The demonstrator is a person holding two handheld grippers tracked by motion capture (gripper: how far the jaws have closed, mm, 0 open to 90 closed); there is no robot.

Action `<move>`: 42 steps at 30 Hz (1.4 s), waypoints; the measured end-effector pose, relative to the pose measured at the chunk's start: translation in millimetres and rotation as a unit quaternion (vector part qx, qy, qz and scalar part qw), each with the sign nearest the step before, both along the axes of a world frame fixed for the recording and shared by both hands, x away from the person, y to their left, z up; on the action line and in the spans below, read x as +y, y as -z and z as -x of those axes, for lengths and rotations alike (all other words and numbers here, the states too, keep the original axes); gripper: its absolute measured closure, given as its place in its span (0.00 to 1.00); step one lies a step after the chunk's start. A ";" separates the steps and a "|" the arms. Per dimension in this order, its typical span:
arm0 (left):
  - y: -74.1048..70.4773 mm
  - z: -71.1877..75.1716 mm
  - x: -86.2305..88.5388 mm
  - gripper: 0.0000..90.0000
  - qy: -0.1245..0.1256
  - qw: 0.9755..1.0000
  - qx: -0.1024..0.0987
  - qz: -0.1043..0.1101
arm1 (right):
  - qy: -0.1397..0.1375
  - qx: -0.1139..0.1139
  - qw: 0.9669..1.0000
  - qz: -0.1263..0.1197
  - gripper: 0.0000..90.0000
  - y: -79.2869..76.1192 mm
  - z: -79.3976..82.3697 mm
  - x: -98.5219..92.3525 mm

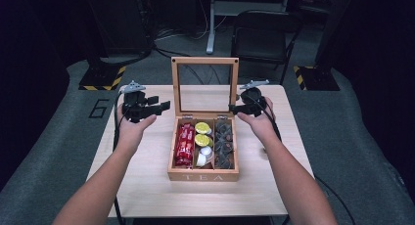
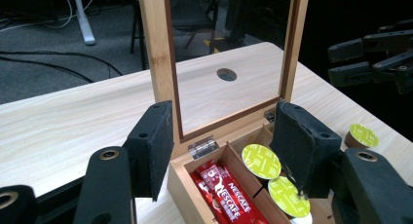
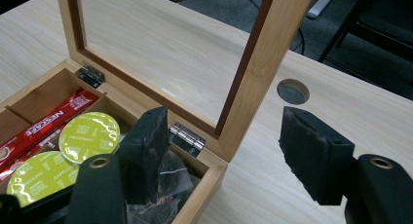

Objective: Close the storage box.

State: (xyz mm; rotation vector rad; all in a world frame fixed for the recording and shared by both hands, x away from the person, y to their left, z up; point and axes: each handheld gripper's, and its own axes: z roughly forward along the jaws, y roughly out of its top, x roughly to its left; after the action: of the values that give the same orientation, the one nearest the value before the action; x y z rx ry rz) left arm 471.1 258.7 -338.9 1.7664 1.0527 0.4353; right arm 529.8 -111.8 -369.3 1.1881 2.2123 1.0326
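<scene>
1. The pale wooden bench (image 1: 147,181) carries a light wooden tea box (image 1: 203,173) at its middle, with "TEA" lettered on the front wall.
2. The box's glass-paned wooden lid (image 1: 205,61) stands upright on metal hinges (image 3: 187,138) at the back edge.
3. The left gripper (image 1: 155,107) is held over the bench to the left of the box, well apart from it, jaws spread and empty. In the left gripper view the lid's left post and the left compartments show between its jaws.
4. The right gripper (image 1: 237,109) hovers just beside the lid's right post at the box's back right corner, jaws apart with nothing between them.
5. Red sachets (image 2: 225,192) printed "NESCAFÉ" lie in the left compartment.
6. Round lime-green capsules (image 3: 89,137) sit in the middle compartment; "CAPPUCCINO" reads faintly on their foil.
7. Dark wrapped pieces (image 1: 224,142) fill the right compartment.
8. One more lime-green-topped capsule (image 2: 363,136) lies on the bench near the box in the left gripper view.
</scene>
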 end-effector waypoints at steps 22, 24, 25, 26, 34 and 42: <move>-0.3 2.1 15.0 0.45 -0.012 1.000 -0.002 -0.005 | 0.016 0.004 1.000 0.006 0.39 17.7 -27.8 11.0; 1.1 1.8 14.9 0.45 -0.008 1.000 0.001 -0.006 | 0.022 0.006 1.000 0.002 0.39 17.7 -29.5 11.4; 2.0 1.5 14.7 0.45 -0.007 1.000 0.001 -0.010 | 0.025 0.005 1.000 0.003 0.39 17.7 -30.8 11.5; 2.8 1.6 14.3 0.45 -0.006 1.000 0.003 -0.009 | 0.024 0.004 1.000 0.005 0.39 17.8 -32.0 11.3; 6.9 2.2 13.7 0.45 -0.010 1.000 0.008 -0.002 | 0.019 0.004 1.000 -0.004 0.39 21.6 -36.2 11.2; 9.5 3.5 16.2 0.45 -0.009 1.000 0.010 -0.005 | 0.003 0.011 1.000 -0.009 0.39 25.1 -38.1 12.7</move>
State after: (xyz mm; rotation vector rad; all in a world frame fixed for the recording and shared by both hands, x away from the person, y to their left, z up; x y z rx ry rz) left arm 467.6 274.9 -348.4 1.7731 1.0829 0.4361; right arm 568.0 -99.1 -394.4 1.2188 2.2195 1.0444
